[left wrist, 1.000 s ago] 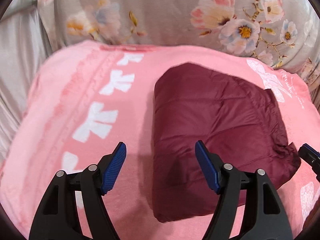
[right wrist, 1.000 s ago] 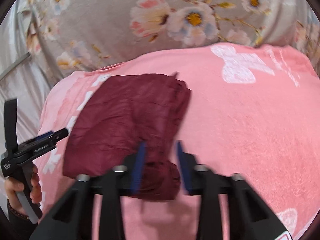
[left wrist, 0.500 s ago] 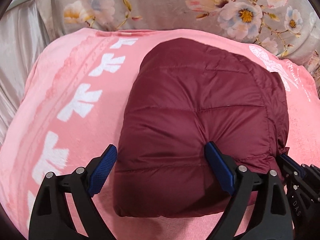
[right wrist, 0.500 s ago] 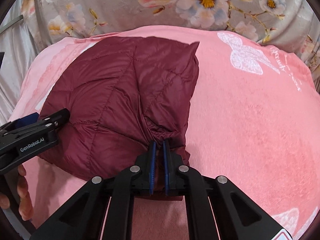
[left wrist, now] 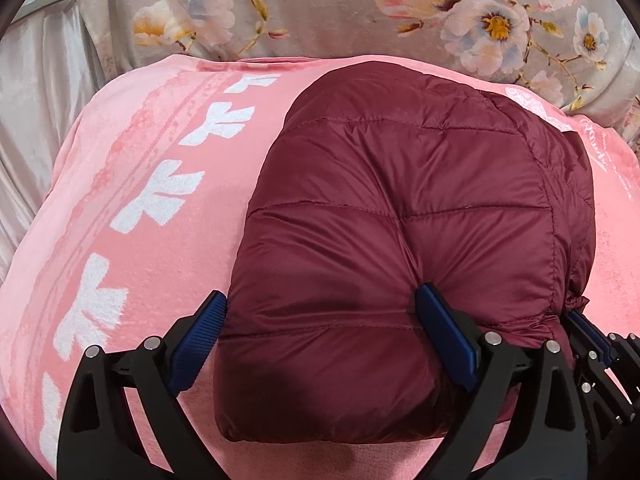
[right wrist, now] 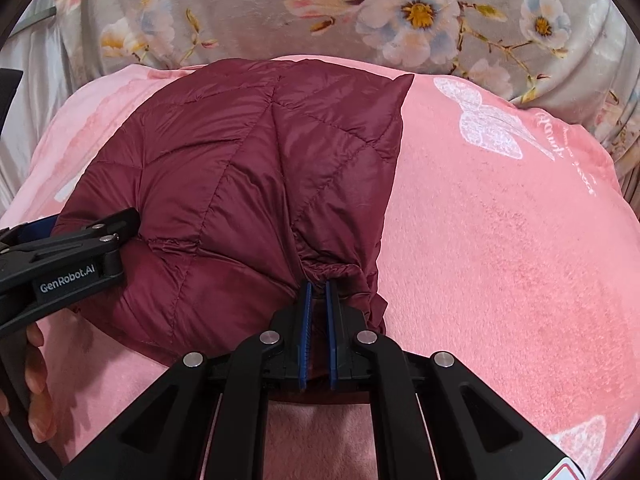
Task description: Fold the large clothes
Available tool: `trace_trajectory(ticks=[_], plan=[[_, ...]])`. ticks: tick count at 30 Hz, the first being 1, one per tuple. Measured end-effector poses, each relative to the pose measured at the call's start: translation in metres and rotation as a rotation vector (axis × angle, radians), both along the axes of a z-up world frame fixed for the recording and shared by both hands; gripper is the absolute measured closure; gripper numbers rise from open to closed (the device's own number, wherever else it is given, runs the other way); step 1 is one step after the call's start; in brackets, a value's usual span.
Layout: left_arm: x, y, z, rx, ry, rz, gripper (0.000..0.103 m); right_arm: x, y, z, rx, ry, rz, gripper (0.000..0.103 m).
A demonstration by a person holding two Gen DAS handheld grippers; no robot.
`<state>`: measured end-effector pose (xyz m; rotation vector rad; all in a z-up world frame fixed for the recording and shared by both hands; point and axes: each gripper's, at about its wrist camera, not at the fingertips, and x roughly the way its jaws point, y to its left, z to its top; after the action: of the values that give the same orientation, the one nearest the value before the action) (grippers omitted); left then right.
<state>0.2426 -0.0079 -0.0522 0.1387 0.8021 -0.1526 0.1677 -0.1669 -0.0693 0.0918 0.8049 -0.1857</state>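
Observation:
A folded maroon quilted jacket (left wrist: 400, 200) lies on a pink blanket (left wrist: 140, 240). My left gripper (left wrist: 320, 294) straddles its near left part and its jaws are opening. The left pad stands beside the jacket's edge, and the right pad dents the puffy top. In the right wrist view the jacket (right wrist: 240, 168) fills the middle left. My right gripper (right wrist: 317, 284) is shut on the gathered elastic edge at its near right corner. The left gripper (right wrist: 100, 236) shows at the jacket's left side, and the right gripper (left wrist: 580, 320) shows at the lower right of the left wrist view.
The pink blanket (right wrist: 500, 240) with white bow prints covers the bed. A grey floral sheet (left wrist: 340, 12) rises behind it. Pale satin fabric (left wrist: 36, 100) lies to the left. A person's hand (right wrist: 36, 380) holds the left gripper's handle.
Both grippers came down onto the jacket's near edge. The left jaws spread wider around its left part. The right jaws closed on the gathered edge at its right corner.

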Motion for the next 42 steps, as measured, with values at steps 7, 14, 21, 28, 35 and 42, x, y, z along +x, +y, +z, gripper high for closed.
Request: trace_trajectory(ticks=[7,14,21,28,35,42], plan=[[-0.004,-0.003,-0.006,0.012,-0.038,0.016,0.009,0.0,-0.003,0.0,0.02,-0.006,0.001,0.099],[-0.007,0.003,-0.008,-0.024,-0.065,0.024,0.007,-0.002,-0.008,0.0,0.064,-0.017,0.007,0.098],[-0.024,0.026,-0.001,-0.146,-0.074,0.055,0.005,-0.036,-0.01,0.021,0.143,-0.122,0.007,0.072],[-0.094,0.023,0.007,-0.107,-0.136,0.015,0.005,-0.095,0.012,0.029,0.045,-0.166,0.016,0.032],[-0.132,0.017,-0.003,-0.039,-0.108,-0.017,0.005,-0.125,0.013,0.016,0.041,-0.14,-0.007,0.024],[-0.147,0.011,-0.009,0.02,-0.104,0.008,0.005,-0.125,0.009,0.007,0.047,-0.098,-0.066,0.02]])
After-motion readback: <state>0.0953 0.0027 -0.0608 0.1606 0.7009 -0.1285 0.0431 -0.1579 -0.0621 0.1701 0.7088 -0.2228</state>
